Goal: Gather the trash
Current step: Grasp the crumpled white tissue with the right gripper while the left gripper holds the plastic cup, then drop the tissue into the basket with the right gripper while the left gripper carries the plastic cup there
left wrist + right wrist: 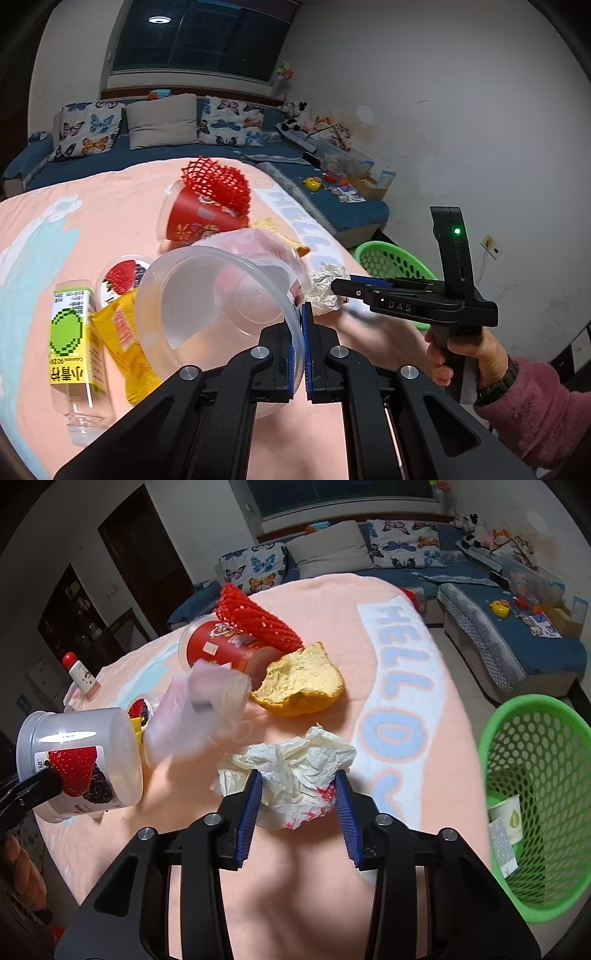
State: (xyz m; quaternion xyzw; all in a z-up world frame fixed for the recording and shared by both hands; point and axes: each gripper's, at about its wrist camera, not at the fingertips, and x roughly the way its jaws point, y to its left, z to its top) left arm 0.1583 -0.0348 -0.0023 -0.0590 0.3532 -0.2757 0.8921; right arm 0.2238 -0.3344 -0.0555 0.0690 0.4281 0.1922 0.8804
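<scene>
My left gripper (300, 332) is shut on the rim of a translucent plastic tub (207, 306), held tilted above the peach tablecloth (122, 199). In the right wrist view the same tub (74, 746) shows a strawberry label, with the left gripper (33, 790) at its lower edge. My right gripper (298, 779) has its blue pads against both sides of a crumpled white paper (291, 760) lying on the cloth. In the left wrist view the right gripper (334, 286) touches that paper (325, 284), with a hand in a pink sleeve holding it.
A green mesh basket (487, 753) holding a paper cup stands off the table's right edge. On the cloth lie a red cup (221, 646) with red foam netting, an orange peel (299, 686), a blurred clear cup (199, 709), a labelled bottle (70, 339) and a yellow wrapper (125, 339).
</scene>
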